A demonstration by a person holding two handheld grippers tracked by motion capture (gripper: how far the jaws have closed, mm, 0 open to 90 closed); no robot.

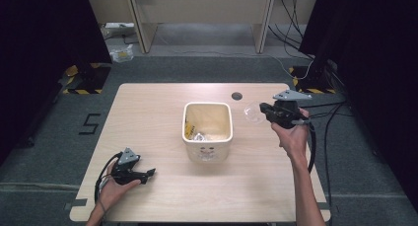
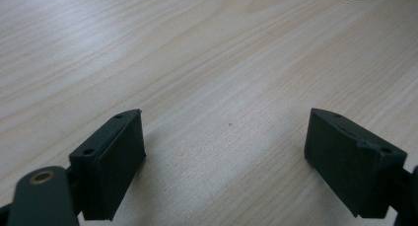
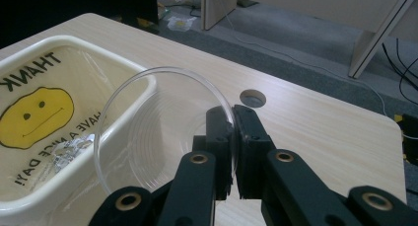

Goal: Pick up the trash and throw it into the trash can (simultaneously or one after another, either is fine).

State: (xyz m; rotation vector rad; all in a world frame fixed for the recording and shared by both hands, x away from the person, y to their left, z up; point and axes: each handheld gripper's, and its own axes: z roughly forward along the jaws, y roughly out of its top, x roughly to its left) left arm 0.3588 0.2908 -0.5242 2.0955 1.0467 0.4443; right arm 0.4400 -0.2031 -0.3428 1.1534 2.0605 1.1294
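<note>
One pale wood-grain table (image 1: 148, 112) fills the centre of the high view, rounded corners, a small round cable hole (image 1: 236, 95) near its upper edge. Mid-frame on it stands a cream plastic bin (image 1: 207, 130), squarish with rounded rim, lined with a clear bag printed with a yellow smiley face; crumpled scraps lie inside.

Right gripper (image 1: 263, 111), centre right of the high view, held above the table just right of the bin's rim. Jaws clamped together on the thin wall of a clear plastic cup (image 3: 157, 132), one jaw inside the rim, one outside. Cup is round, transparent, faintly ribbed, tilted with its mouth towards the camera; in the right gripper view it sits centre-left, overlapping the bin's near edge.

Left gripper (image 1: 150, 172), lower left of the high view, rests low on the table. Jaws wide apart, matte black blocky pads (image 2: 118, 162), nothing between them but bare wood.
</note>
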